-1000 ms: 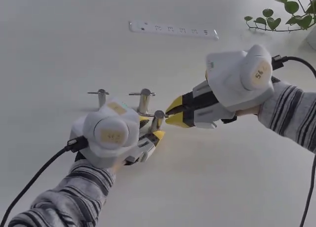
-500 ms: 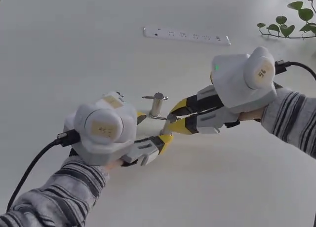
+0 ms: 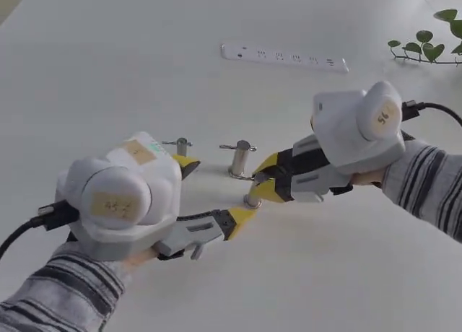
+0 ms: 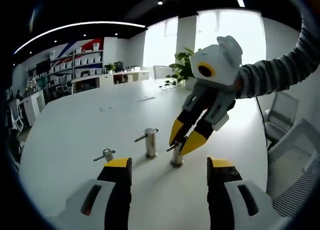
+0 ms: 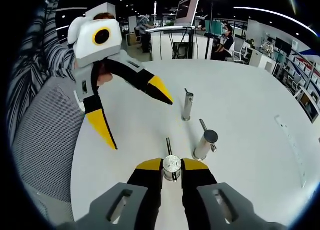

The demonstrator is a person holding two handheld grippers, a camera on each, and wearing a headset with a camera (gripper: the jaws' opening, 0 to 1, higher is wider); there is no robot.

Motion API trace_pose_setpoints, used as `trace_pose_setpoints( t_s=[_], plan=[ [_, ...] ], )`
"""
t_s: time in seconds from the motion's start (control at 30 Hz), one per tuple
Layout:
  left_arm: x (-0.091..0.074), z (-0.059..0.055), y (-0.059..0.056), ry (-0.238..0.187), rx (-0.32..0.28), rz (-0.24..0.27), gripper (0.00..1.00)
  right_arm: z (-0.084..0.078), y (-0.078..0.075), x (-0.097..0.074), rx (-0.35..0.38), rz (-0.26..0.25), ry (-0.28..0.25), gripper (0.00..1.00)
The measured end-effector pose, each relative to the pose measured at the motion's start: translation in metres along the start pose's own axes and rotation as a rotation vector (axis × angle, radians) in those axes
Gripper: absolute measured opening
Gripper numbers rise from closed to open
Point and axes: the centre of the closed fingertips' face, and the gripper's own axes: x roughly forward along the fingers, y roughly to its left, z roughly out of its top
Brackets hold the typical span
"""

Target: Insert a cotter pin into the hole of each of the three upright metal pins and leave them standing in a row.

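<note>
Three short metal pins stand on the white table: the far one (image 3: 181, 145), the middle one (image 3: 241, 157) and the near one (image 3: 253, 200). The far and middle pins each carry a cotter pin through the top. My right gripper (image 3: 261, 182) is shut on a cotter pin (image 5: 169, 145) at the head of the near pin (image 5: 172, 163), and the cotter pin's end pokes out past it. My left gripper (image 3: 213, 191) stands open just left of the near pin, its jaws wide apart and touching nothing. In the left gripper view the right gripper (image 4: 184, 140) hangs over the near pin (image 4: 176, 159).
A white power strip (image 3: 285, 56) lies at the back of the table. Leaves of a plant (image 3: 426, 47) reach in at the back right. Cables trail from both grippers toward the person. Office desks and chairs stand beyond the table.
My left gripper, which was closed around the near pin, has opened and drawn back toward the person. The right gripper stays at the pin's head. The head camera has shifted.
</note>
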Motion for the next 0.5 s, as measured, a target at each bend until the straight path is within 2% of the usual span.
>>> trace_pose_setpoints(
  t_s=[0.27, 0.5],
  plan=[
    [-0.014, -0.001, 0.013, 0.001, 0.014, 0.039, 0.7, -0.002, 0.0, -0.002, -0.02, 0.002, 0.009, 0.08],
    [-0.019, 0.001, 0.027, -0.017, -0.017, 0.078, 0.8, -0.01, -0.008, -0.011, -0.018, -0.008, 0.025, 0.08]
  ],
)
